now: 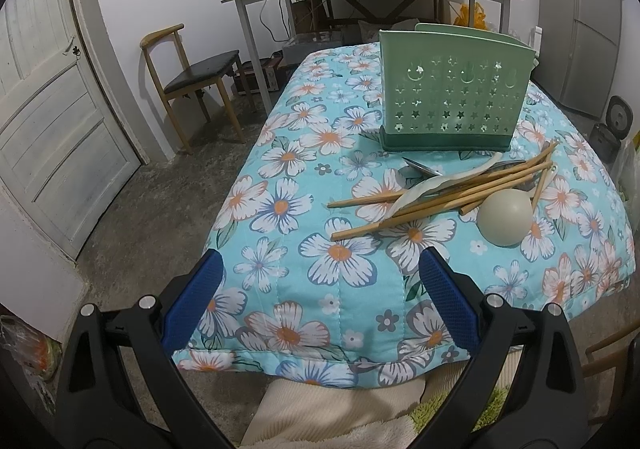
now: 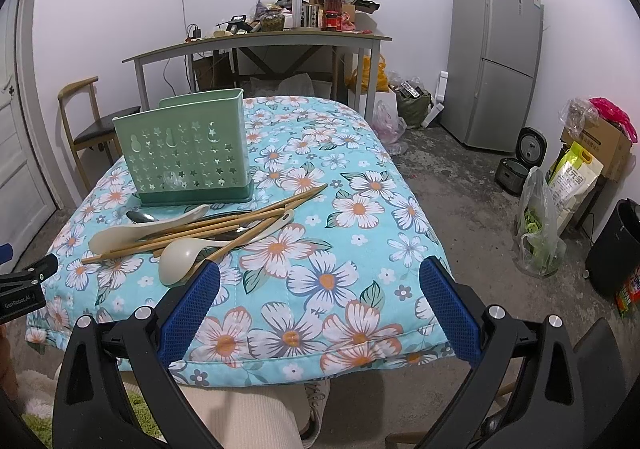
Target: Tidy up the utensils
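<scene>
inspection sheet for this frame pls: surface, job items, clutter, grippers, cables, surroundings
Surface: floral quilt covering the work table.
Job's things: green holder upright; chopsticks, white spoons and a metal spoon piled loose in front of it.
Clutter: nothing seen on the quilt.
Grippers: left gripper and right gripper open, holding nothing.
Cables: one runs down the wall behind the desk.
Surroundings: fridge, chair, door, bags on the floor.

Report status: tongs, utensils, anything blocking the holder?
Left tongs open, empty. Right tongs open, empty. Chopsticks and spoons piled loose before the green holder. Nothing in the way.
</scene>
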